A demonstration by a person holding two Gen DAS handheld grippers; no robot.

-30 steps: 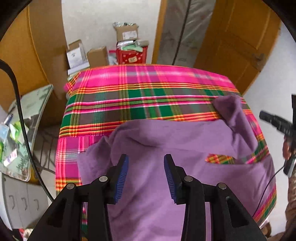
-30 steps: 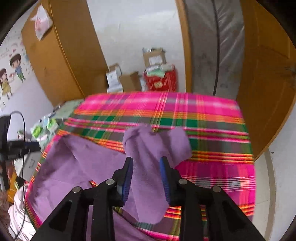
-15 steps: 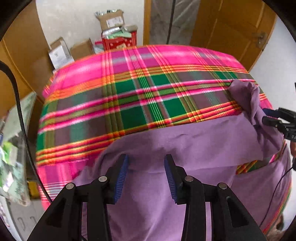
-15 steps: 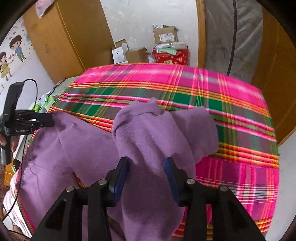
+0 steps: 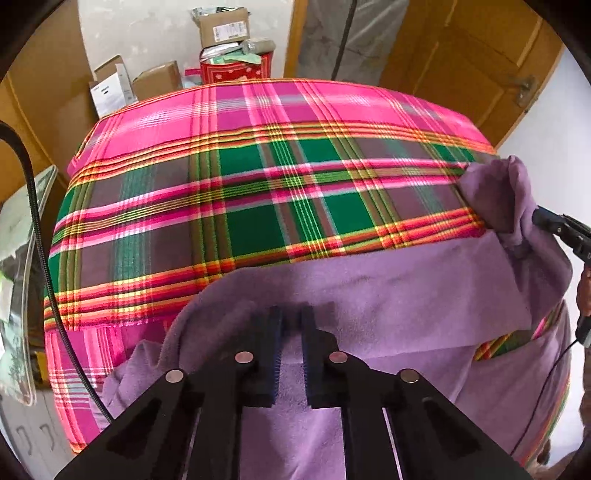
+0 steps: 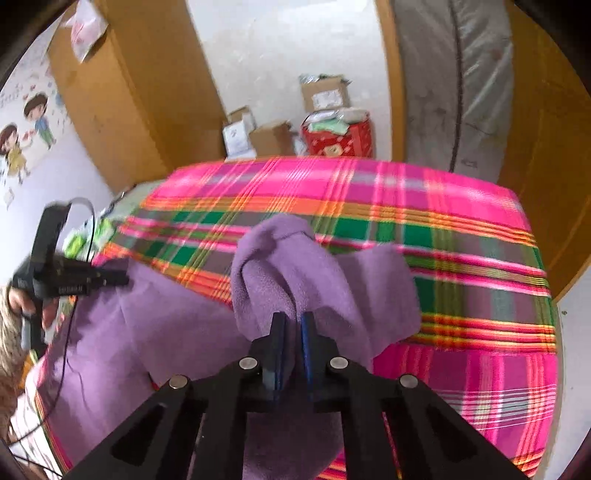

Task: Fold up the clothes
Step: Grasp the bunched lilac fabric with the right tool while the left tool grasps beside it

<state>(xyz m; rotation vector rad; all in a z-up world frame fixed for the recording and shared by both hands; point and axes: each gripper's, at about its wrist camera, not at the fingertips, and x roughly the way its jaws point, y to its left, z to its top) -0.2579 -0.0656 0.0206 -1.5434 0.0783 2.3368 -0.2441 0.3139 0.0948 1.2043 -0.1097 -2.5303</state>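
Note:
A purple fleece garment (image 5: 406,295) lies spread across the near part of a plaid-covered surface (image 5: 258,166). In the left wrist view my left gripper (image 5: 291,325) sits at the garment's near-left edge. Its jaws are closing, with a fold of purple cloth pinched between the blue pads. In the right wrist view my right gripper (image 6: 293,328) is closing on a bunched, raised part of the garment (image 6: 280,266), and cloth fills the narrow gap. The left gripper (image 6: 110,277) also shows at that view's left. The right gripper (image 5: 539,218) reaches in at the left wrist view's right edge.
Cardboard boxes (image 5: 221,26) and a red bag (image 5: 232,70) stand on the floor beyond the far edge of the plaid cloth (image 6: 443,221). Wooden doors (image 5: 461,55) and a wooden cabinet (image 6: 129,92) flank the room. A black cable (image 5: 37,221) hangs at the left.
Both grippers went from wide open to nearly shut, each now pinching purple cloth. The left one dropped closer to the garment's edge; the right one sank onto the bunched part.

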